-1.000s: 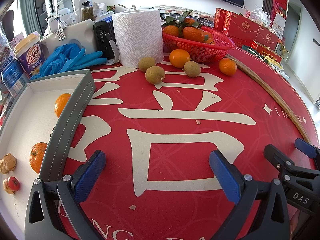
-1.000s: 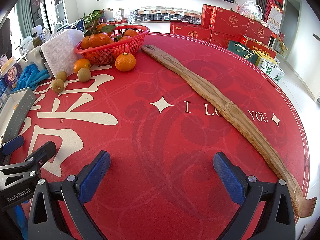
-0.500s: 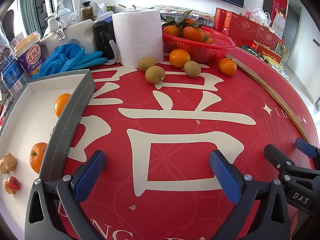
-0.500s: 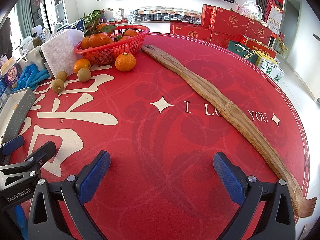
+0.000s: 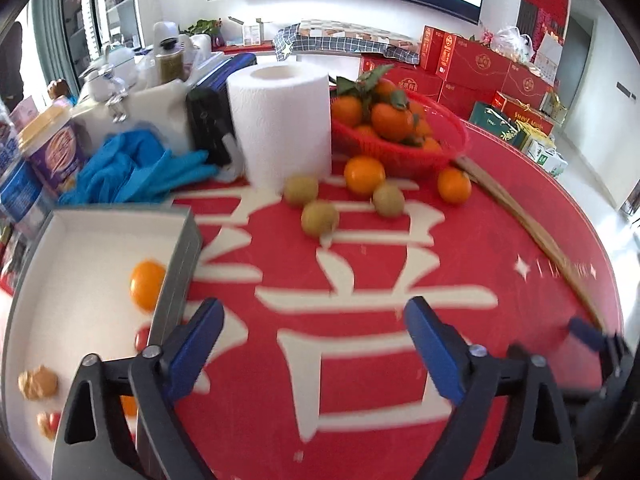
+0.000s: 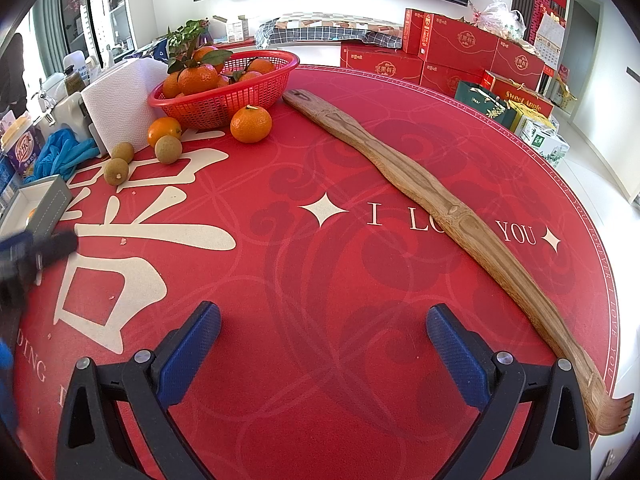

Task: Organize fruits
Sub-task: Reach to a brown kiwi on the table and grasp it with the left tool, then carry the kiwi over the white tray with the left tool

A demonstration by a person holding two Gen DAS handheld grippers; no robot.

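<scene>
Three brown kiwis [image 5: 319,218] and two loose oranges [image 5: 364,175] lie on the red table mat in front of a red basket [image 5: 404,152] full of oranges. A grey-rimmed white tray [image 5: 80,264] at the left holds an orange [image 5: 146,290], small red fruits and walnuts. My left gripper [image 5: 314,344] is open and empty, above the mat beside the tray's right rim. My right gripper [image 6: 322,346] is open and empty over the mat's middle; the kiwis [image 6: 168,150] and basket [image 6: 224,92] lie far ahead on its left.
A paper towel roll [image 5: 282,120], blue gloves [image 5: 132,168], a black device and tubs stand behind the tray. A long wooden back scratcher [image 6: 440,216] lies diagonally across the right of the mat. Red gift boxes [image 6: 460,48] stand beyond the table.
My left gripper has risen and moved forward toward the fruit, its view blurred by motion. My right gripper has also shifted slightly forward. Both stay open.
</scene>
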